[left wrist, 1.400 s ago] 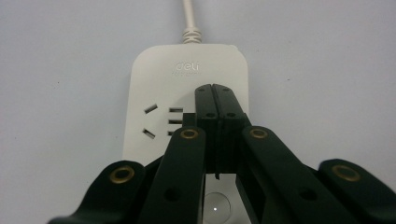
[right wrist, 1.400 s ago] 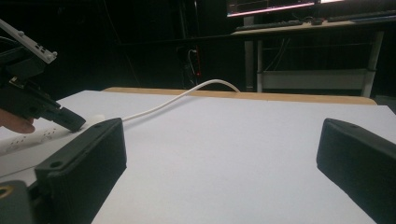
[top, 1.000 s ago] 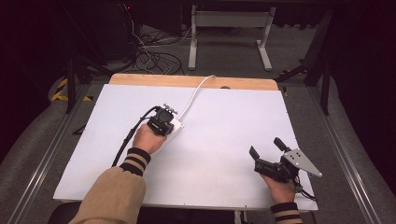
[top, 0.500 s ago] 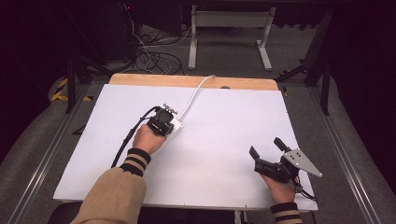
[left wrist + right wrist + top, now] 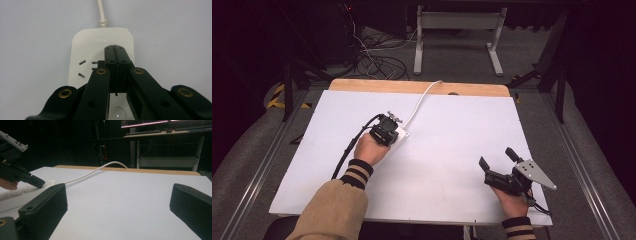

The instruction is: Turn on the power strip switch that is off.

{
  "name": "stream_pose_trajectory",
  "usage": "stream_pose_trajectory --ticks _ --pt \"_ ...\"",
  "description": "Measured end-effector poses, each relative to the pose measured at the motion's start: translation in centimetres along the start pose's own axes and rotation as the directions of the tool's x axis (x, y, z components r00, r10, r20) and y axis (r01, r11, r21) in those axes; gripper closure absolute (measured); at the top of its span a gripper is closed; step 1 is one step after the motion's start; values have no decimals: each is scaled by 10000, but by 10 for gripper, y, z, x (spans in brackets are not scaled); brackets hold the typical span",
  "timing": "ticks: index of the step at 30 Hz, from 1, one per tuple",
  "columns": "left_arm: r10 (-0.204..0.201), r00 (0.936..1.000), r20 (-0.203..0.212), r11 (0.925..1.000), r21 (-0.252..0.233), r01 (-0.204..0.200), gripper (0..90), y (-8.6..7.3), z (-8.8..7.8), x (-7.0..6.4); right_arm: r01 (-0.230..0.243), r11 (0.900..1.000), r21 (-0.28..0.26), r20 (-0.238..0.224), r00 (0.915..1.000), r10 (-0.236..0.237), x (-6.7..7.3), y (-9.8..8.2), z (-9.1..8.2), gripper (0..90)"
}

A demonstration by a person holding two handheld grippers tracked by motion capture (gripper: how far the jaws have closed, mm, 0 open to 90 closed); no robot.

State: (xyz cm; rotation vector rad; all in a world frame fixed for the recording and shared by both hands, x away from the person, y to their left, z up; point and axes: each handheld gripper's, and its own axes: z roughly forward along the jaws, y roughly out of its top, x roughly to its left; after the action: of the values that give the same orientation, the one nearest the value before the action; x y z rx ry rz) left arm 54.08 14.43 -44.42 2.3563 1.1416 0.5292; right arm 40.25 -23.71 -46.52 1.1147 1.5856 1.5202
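One white power strip [image 5: 396,136] lies on the tabletop [image 5: 452,130], and one white cord [image 5: 419,102] runs from its far end over the one wooden edge strip [image 5: 412,87]. In the left gripper view, one three-slot socket [image 5: 82,68] is exposed on the power strip, with two more slots [image 5: 94,65] beside it and one round button [image 5: 117,113]. Two grippers are present: the left gripper [image 5: 388,128] and the right gripper [image 5: 498,159]. Two hands hold them.

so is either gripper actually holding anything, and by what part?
Nothing held. Left gripper is shut, its tips on top of the power strip; right gripper stands open over the table.
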Motion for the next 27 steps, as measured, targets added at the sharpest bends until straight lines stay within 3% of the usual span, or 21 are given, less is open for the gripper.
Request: stream_pose_trajectory --ticks 20,27 --pt "-15 9996 -281 9998 -192 10 898 0 1 -5 -40 10000 -53 33 10000 40 0 0 -1 19" --pt "-61 9997 -241 9985 -554 47 898 -1 3 -6 -64 9999 -86 22 10000 64 -1 1 -2 19"
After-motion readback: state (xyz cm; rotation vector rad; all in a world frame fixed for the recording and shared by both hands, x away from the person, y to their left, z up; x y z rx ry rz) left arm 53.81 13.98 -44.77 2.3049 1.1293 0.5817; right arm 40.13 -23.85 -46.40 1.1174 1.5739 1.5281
